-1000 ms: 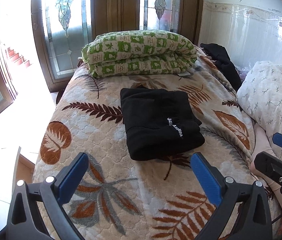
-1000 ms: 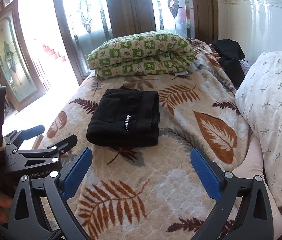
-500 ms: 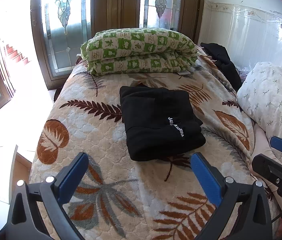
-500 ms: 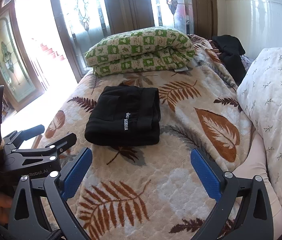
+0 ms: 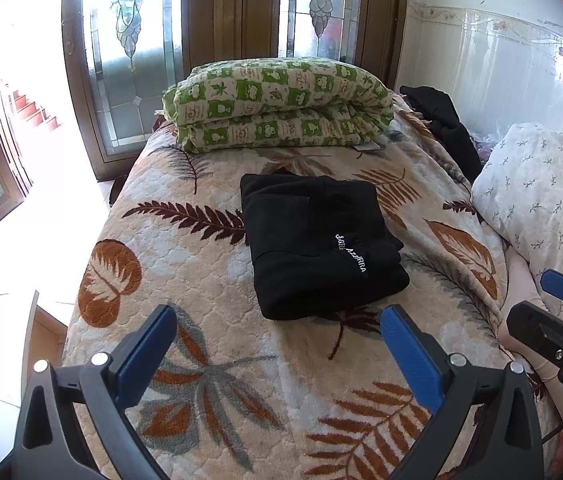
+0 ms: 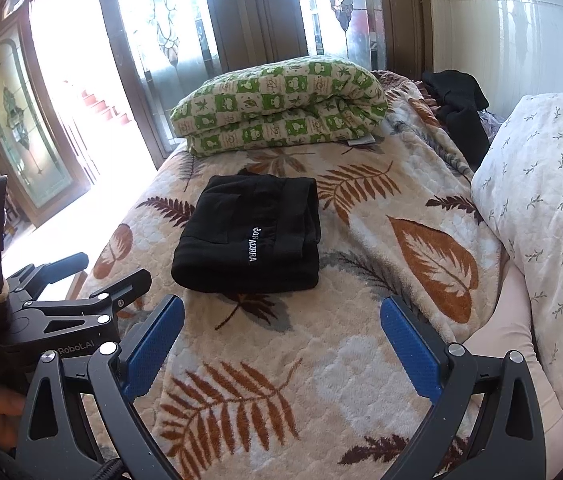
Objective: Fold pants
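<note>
1. Although nothing is held, the folding looks finished: the leaf-patterned quilted bed cover (image 5: 209, 264) is spread flat.
2. The black folded pants (image 5: 317, 244) are laid as a compact stack mid-bed (white lettering uppermost), short of the green checked folded quilt (image 5: 277, 108).
3. The left gripper (image 5: 277, 356) and right gripper (image 6: 281, 344) are spread wide, empty, well apart from the pants; only squaring seems left.

Green quilt (image 5: 279, 106), floral pillow (image 5: 541, 188), bedspread (image 5: 185, 264)

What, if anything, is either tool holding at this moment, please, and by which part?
Nothing is held. The left tool and the right tool are both open and empty, short of the folded black pants on the bed.
</note>
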`<state>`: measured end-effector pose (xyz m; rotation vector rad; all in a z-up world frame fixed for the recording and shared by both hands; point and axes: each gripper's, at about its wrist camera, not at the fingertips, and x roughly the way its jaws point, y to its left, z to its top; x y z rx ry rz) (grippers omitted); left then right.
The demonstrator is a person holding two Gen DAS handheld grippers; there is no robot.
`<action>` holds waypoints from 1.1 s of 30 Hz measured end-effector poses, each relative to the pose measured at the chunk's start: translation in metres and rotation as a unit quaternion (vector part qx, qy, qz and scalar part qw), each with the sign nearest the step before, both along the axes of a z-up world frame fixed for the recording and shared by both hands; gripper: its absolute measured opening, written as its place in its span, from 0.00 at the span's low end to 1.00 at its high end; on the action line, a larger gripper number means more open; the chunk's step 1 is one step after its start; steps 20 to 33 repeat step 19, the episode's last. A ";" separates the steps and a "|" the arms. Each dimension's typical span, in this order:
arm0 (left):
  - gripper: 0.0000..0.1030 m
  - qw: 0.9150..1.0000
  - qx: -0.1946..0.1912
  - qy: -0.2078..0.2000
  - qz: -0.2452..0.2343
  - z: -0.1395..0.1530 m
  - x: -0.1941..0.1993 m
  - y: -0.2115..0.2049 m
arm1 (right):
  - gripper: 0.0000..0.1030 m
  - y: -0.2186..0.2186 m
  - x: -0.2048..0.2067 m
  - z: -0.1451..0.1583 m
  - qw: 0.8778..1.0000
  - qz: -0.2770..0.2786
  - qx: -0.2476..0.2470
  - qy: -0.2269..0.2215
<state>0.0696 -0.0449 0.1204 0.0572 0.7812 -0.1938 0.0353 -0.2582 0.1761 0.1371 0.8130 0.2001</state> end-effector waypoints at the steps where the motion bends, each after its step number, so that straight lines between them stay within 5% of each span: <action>1: 1.00 1.000 0.001 -0.001 0.000 0.001 -0.001 0.000 | 0.97 0.000 -0.001 0.001 1.000 -0.001 0.001 -0.001; 33: 1.00 1.000 0.000 0.000 0.003 0.006 -0.009 0.002 | 0.97 0.002 -0.007 0.006 1.000 -0.006 0.007 -0.005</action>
